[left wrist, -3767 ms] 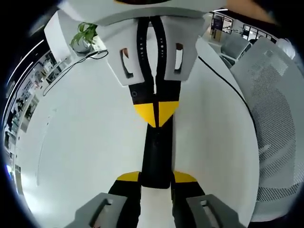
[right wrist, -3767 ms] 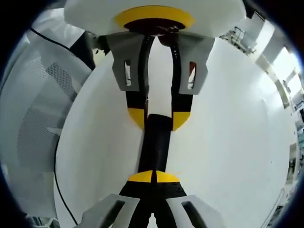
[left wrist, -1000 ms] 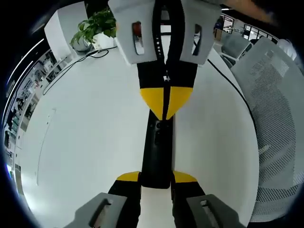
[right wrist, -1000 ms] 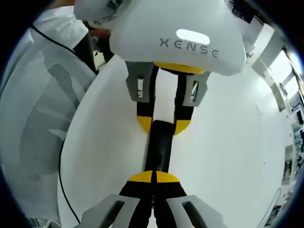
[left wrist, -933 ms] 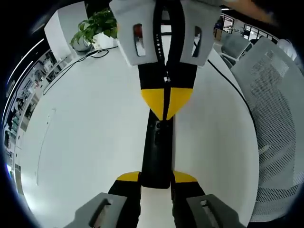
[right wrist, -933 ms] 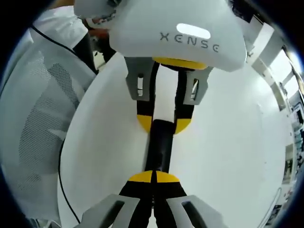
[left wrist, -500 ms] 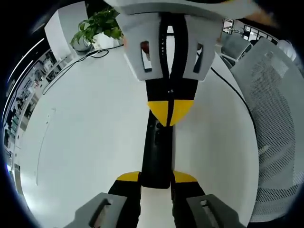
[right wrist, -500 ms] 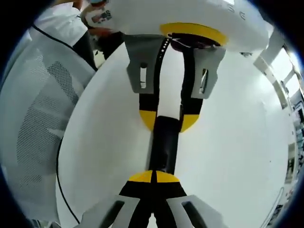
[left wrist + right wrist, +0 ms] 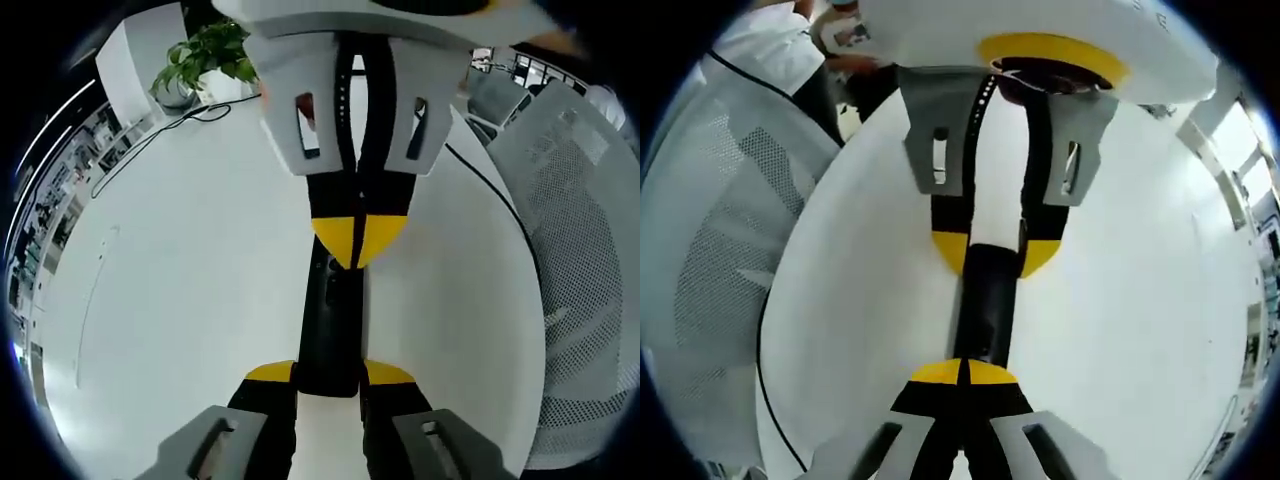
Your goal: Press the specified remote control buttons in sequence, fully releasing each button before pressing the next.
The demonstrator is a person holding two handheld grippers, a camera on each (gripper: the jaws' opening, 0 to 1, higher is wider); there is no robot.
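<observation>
Left gripper view: remote control [image 9: 330, 320] between 2 grippers.

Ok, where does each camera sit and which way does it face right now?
Left gripper view: rides the left gripper, looking along the slim black remote control it clamps, toward the right gripper; own jaws at bottom.
Right gripper view: opposite end, facing back; own shut jaws over the remote.
Shared: remote, both grippers, round white table, pale mesh chair.
</observation>
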